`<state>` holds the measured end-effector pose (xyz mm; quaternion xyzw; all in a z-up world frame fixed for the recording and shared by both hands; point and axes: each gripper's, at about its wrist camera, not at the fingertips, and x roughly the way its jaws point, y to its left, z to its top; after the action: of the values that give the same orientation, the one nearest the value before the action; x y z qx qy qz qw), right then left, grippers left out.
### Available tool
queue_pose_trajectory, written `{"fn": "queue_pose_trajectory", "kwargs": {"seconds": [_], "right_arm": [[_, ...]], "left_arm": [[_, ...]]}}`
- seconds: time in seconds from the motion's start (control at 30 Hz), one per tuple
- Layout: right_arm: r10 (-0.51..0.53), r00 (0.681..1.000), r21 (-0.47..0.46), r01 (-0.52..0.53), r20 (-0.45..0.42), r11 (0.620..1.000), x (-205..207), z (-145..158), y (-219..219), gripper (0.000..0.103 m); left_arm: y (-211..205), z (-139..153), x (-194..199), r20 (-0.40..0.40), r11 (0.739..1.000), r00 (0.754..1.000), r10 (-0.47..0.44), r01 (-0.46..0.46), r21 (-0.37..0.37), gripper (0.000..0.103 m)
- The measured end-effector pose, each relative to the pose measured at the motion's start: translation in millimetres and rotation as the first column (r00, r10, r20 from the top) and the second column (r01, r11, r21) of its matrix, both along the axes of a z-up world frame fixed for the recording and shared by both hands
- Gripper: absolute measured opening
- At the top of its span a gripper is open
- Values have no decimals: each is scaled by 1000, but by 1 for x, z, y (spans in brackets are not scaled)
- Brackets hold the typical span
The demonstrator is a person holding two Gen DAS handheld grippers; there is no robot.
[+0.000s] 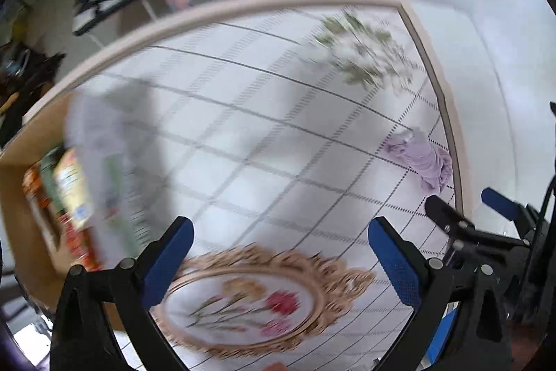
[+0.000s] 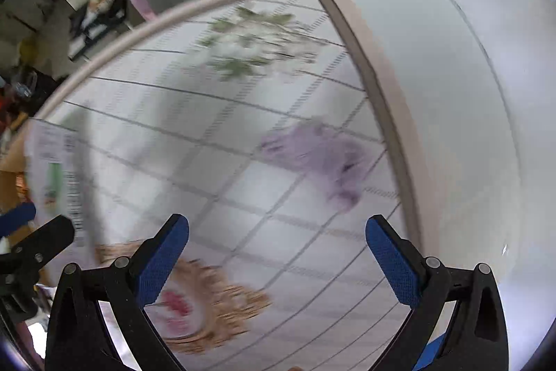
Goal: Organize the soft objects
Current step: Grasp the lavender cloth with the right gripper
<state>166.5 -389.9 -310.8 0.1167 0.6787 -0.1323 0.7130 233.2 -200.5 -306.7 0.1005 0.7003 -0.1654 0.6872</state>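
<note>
Lilac cloth (image 1: 422, 159) lies bunched near the checked table's (image 1: 243, 113) right edge. We hold the left gripper (image 1: 279, 261) and right gripper (image 2: 276, 258) with fingers spread wide, both empty.

Both wrist views above shared tablecloth (image 1: 264, 134)

Black hand-held gripper (image 1: 279, 261), blue pads (image 1: 166, 263), silver screws.

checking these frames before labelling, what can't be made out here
- Lilac cloth: folds smeared by motion blur in the right wrist view.
- Flower sprig: blurred in both views.
- Packets in the box: print unreadable, blurred.
- Gold-framed flower plaque: lower edge cut by the left tongs.
</note>
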Motion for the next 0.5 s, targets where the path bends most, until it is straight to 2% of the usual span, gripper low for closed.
{"fn": "queue_pose_trajectory", "kwargs": {"seconds": [0.07, 0.13, 0.23, 0.3, 0.5], "right_arm": [[27, 999, 2, -27, -28, 1000, 4, -18, -15, 100], [59, 998, 21, -58, -38, 998, 11, -37, -25, 87], [62, 997, 59, -59, -51, 996, 14, -60, -42, 79], [50, 998, 96, -45, -49, 994, 16, -72, -52, 73], [76, 996, 110, -69, -56, 992, 16, -89, -60, 54]], "left_arm": [[-28, -27, 5, -31, 999, 999, -33, 34, 43, 103], [-45, -49, 8, -65, 996, 997, -47, 51, 67, 103], [-58, -69, 11, -101, 995, 993, -55, 63, 82, 103], [-66, -74, 13, -97, 993, 993, -71, 80, 89, 103], [-82, -82, 18, -116, 990, 989, -96, 106, 91, 103]]}}
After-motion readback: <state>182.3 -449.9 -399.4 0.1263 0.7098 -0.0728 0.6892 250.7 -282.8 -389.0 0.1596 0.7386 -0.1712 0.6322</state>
